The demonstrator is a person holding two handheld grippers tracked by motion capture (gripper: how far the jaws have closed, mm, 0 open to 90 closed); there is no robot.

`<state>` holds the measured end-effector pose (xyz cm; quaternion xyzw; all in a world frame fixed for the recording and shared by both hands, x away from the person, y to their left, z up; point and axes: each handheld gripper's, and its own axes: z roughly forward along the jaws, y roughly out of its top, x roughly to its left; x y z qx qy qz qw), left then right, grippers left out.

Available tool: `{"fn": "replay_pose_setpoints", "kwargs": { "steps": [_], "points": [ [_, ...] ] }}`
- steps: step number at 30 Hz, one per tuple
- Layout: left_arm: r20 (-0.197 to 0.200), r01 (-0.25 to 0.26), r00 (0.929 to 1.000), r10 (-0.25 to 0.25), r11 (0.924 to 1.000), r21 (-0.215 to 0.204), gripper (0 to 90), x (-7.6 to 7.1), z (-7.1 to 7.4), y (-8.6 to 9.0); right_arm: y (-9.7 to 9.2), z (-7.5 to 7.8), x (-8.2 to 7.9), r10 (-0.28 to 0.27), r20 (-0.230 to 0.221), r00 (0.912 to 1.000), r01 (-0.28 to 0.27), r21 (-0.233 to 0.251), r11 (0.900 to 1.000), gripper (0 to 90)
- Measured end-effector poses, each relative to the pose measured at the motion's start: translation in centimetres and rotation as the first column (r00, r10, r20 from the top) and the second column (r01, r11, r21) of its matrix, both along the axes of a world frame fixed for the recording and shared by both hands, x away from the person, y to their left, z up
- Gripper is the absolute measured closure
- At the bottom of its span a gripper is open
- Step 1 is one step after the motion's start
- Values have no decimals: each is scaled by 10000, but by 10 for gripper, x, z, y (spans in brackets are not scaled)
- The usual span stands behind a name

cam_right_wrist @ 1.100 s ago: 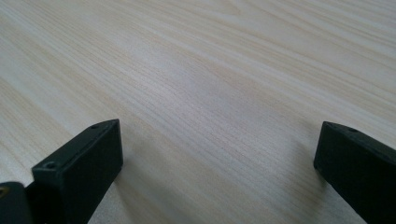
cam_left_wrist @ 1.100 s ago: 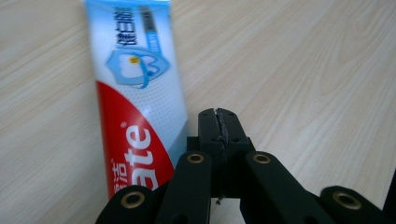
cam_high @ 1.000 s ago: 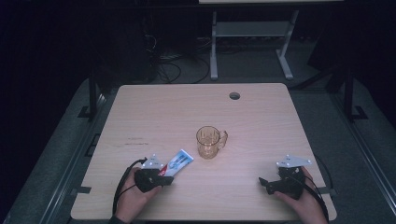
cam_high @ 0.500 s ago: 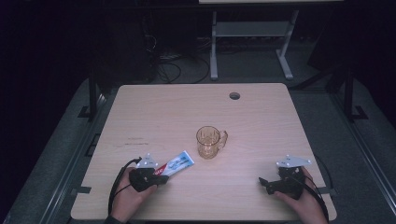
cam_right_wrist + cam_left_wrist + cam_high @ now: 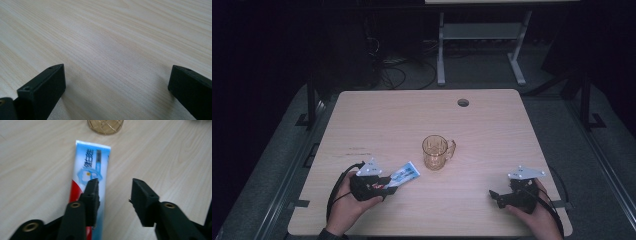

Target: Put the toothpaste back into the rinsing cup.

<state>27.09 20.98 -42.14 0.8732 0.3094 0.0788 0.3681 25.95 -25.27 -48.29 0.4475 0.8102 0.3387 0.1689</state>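
Under the left gripper (image 5: 113, 192), jaws parted, lies the toothpaste tube (image 5: 91, 167), flat on the table (image 5: 512, 135), one jaw over it. Likely light, soft, slick; grip mid-body across its width. Glass mug (image 5: 437, 152) just beyond. Right gripper (image 5: 117, 85) spread wide, empty.

Left gripper backs off along the tube

Across the earlier high views and this one, the left gripper (image 5: 384, 186) slides back toward the table's near-left corner, so more of the toothpaste tube (image 5: 404, 174) lies bare beyond it. In the left gripper view its jaws stand apart, one over the tube, the other over bare wood beside it.
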Motion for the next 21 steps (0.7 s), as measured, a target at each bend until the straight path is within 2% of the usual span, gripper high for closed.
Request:
{"fn": "replay_pose_setpoints", "kwargs": {
  "steps": [7,11,15,16,21],
  "points": [
    [164,84,9998,-85,9999,86,407,15,0,-2,0,0,0,0,3,10000,0,-2,10000,5],
    [211,134,9997,-141,9994,317,330,23,-2,-7,0,0,0,0,4,10000,0,-3,10000,5],
    [107,131,9999,-136,9990,424,322,29,-4,-12,0,0,0,-1,4,10000,1,-6,10000,5],
    [66,158,9998,-162,9981,589,322,33,-6,-17,0,0,0,1,4,10000,-1,-4,10000,5],
    [31,224,9997,-228,9958,883,322,41,-10,-25,0,0,0,2,6,10000,-2,-4,10000,5]
  ]
}}
